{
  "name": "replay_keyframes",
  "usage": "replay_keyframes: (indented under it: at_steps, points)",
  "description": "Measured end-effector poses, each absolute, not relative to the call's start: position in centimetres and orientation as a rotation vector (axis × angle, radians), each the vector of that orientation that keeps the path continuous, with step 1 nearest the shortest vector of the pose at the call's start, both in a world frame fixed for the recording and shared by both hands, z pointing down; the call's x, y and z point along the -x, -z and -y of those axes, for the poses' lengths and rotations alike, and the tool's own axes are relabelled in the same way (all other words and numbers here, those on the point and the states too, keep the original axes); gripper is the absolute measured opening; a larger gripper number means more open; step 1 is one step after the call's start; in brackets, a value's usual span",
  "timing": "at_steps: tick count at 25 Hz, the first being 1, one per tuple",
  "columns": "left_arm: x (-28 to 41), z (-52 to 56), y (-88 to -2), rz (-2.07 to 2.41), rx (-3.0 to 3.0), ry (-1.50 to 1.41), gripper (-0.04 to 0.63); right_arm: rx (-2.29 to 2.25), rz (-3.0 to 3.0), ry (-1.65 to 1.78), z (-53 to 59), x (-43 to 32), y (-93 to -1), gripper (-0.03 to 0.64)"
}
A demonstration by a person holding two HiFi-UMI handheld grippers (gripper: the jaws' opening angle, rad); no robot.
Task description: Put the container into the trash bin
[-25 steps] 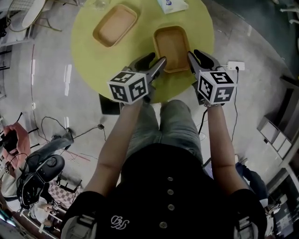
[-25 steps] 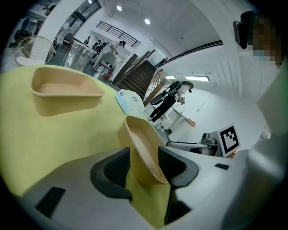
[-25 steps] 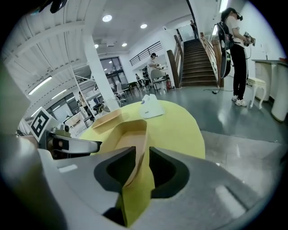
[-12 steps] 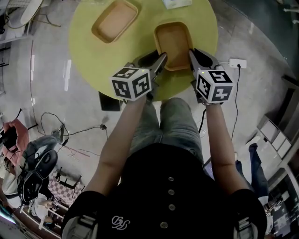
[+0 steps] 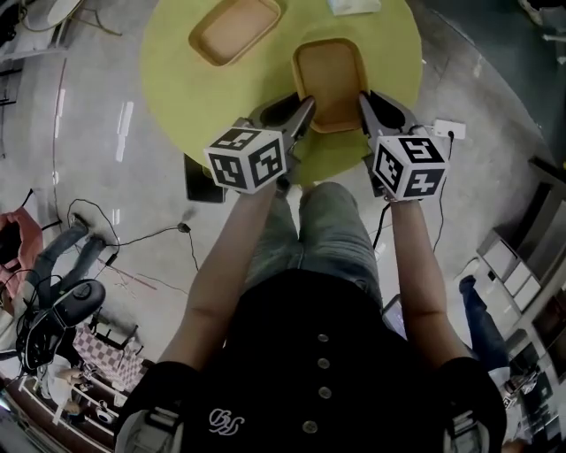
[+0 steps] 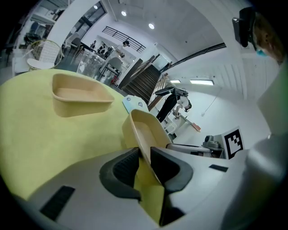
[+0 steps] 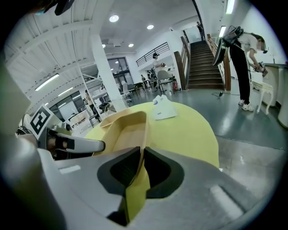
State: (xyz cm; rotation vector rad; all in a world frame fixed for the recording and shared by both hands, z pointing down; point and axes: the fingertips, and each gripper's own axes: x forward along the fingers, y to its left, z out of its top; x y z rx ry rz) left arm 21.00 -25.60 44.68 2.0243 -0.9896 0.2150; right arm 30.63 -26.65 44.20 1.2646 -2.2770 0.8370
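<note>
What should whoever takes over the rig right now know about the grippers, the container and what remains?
Left gripper: jaws closing on the container's left wall.
Right gripper: jaws closing on its right wall.
Container is on the yellow table; a second container lies farther left, untouched.
Done: both grips nearly set.
Left: lift it and carry it to the trash bin, which no view shows.

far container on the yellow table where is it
In the head view the far container sits upper left on the yellow table, apart from and left of the near container at the front edge.
</note>
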Motion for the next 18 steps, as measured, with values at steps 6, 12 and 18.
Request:
replay_keyframes:
  at_steps: [6, 12, 18]
  points:
    - [-17.9, 23.3, -43.0, 1.085, -2.018, -0.124, 0.086, -1.164, 2.357, -0.782, 25.1, -27.4, -42.8, 0.031]
    - [-9.9, 21.0, -41.6, 1.207, -1.948, -0.013, 0.086, -0.999, 2.424, -0.738, 23.8, -19.2, -41.5, 0.031]
    - [-3.4, 16.5, -41.2, 1.324, -1.869, 0.069, 0.086, -0.856, 2.469, -0.721, 20.4, -12.4, -41.1, 0.031]
